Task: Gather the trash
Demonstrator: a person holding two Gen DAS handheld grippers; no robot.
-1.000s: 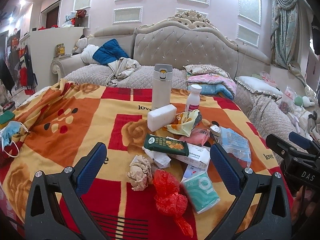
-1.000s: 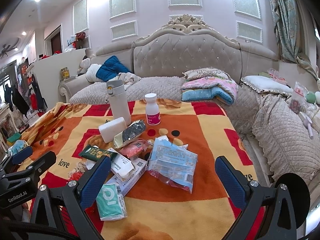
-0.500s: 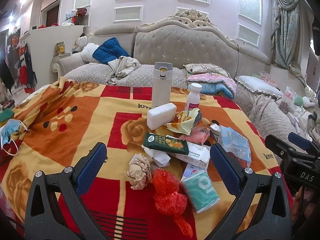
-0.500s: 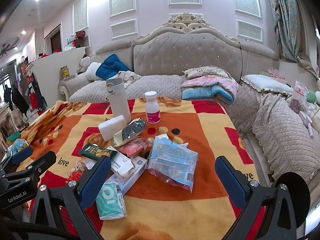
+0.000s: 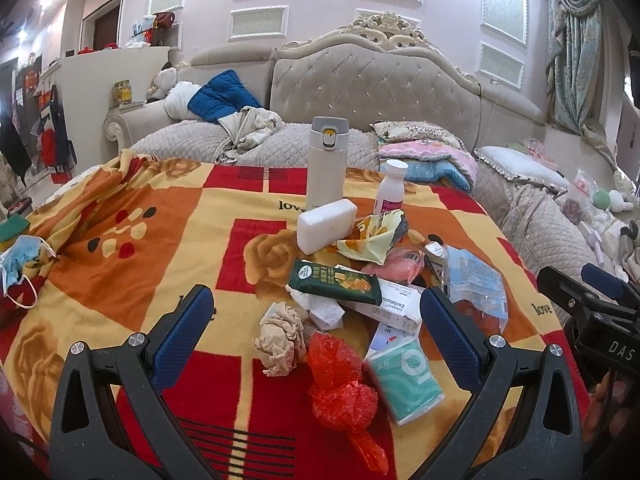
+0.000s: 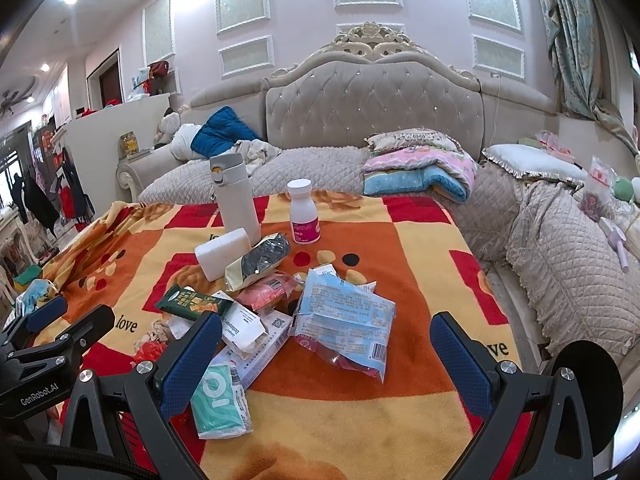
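Blue-padded fingers of the left gripper are spread wide and hold nothing, hovering over a crumpled beige paper ball and a crinkled red plastic wrapper. The right gripper is equally wide and empty above a pale blue printed snack bag. Around these on the red, orange and yellow blanket lie a teal tissue pack, a dark green snack packet, a white foam block and an upright white flask.

Tufted beige sofa, panelled walls
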